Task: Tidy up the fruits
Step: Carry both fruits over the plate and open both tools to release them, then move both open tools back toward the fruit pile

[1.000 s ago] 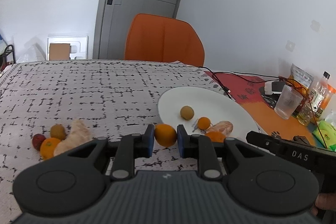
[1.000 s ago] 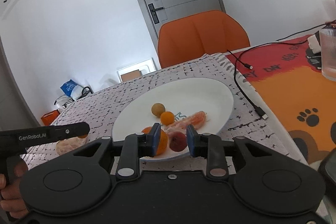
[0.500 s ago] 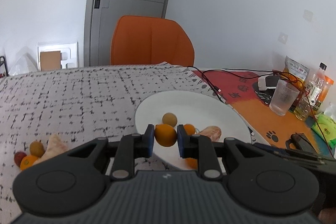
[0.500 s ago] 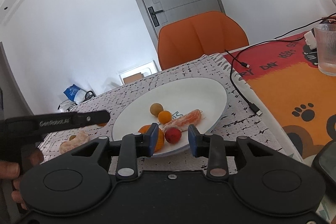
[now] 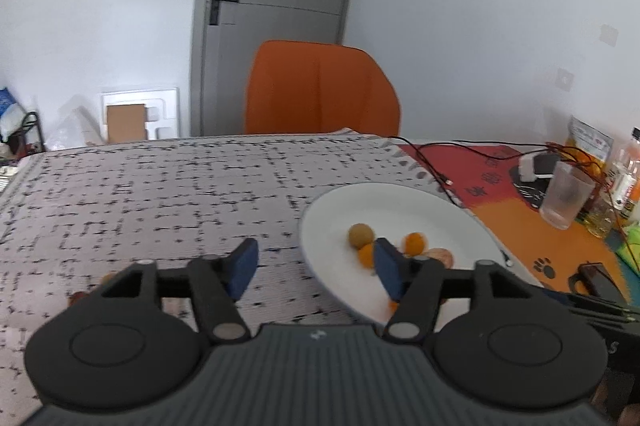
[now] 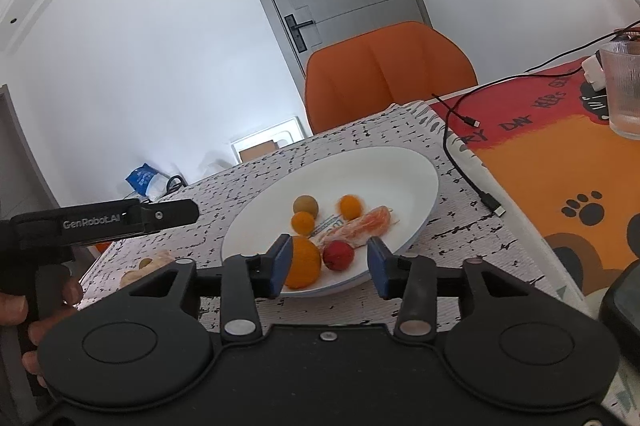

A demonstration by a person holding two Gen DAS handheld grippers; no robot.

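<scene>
A white plate (image 6: 408, 178) (image 5: 432, 202) holds a brown round fruit (image 6: 305, 205), two small oranges (image 6: 303, 223) (image 6: 350, 207), a large orange (image 6: 304, 263), a red fruit (image 6: 338, 255) and a peeled citrus piece (image 6: 366, 222). My left gripper (image 5: 314, 268) is open and empty, just left of the plate's near edge. My right gripper (image 6: 330, 266) is open and empty over the plate's near rim, with the large orange and red fruit showing between its fingers. The left gripper's body (image 6: 104, 220) shows in the right wrist view.
Loose fruit lies on the patterned tablecloth left of the plate (image 6: 148, 264). A black cable (image 6: 464, 146), a glass (image 6: 624, 90) and bottles (image 5: 628, 170) are on the orange mat to the right. An orange chair (image 5: 320, 90) stands behind the table.
My left gripper opened and let go of its small orange, which now lies on the plate. My right gripper opened wider and drew back from the red fruit.
</scene>
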